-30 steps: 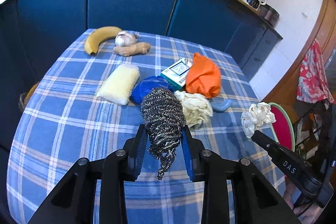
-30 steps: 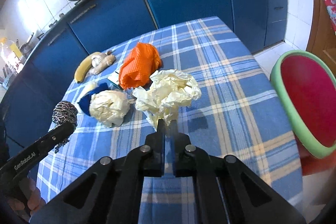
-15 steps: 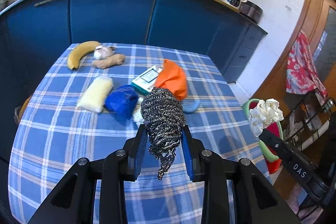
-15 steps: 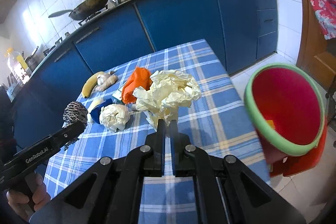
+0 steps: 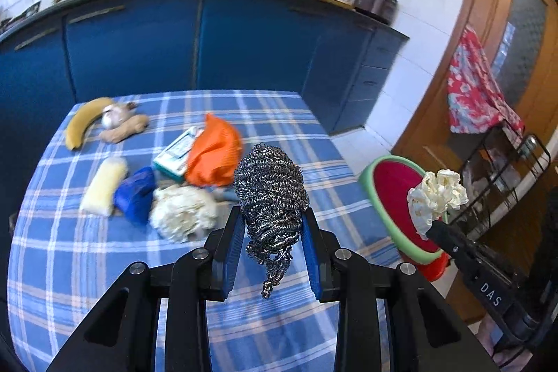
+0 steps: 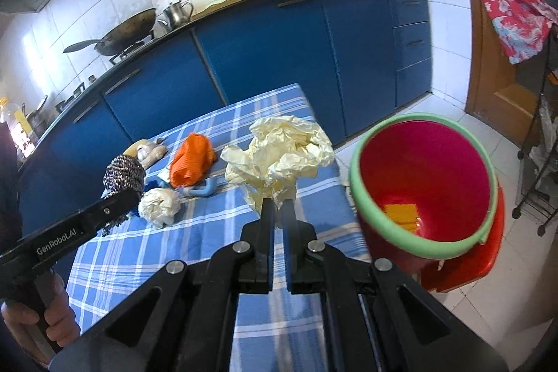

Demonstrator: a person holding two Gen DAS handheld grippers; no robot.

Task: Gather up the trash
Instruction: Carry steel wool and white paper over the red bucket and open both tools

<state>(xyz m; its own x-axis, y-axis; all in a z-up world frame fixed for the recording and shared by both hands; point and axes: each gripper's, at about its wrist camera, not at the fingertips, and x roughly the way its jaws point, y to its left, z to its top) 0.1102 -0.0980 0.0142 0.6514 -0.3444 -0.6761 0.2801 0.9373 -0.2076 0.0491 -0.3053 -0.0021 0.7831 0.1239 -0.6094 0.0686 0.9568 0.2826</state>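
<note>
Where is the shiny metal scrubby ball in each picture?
Left wrist view: the steel scrubber sits in the middle, pinched in the left gripper.
Right wrist view: the scrubber is at the left, at the tip of the other gripper's black arm.
Shared landmark: the orange cloth on the table, left of and beyond the scrubber in the left view, to its right in the right view.

Bin (image 6: pixel 423 194) on the floor right of the table (image 6: pixel 307 232), cabinets (image 6: pixel 272 58) behind both.
</note>
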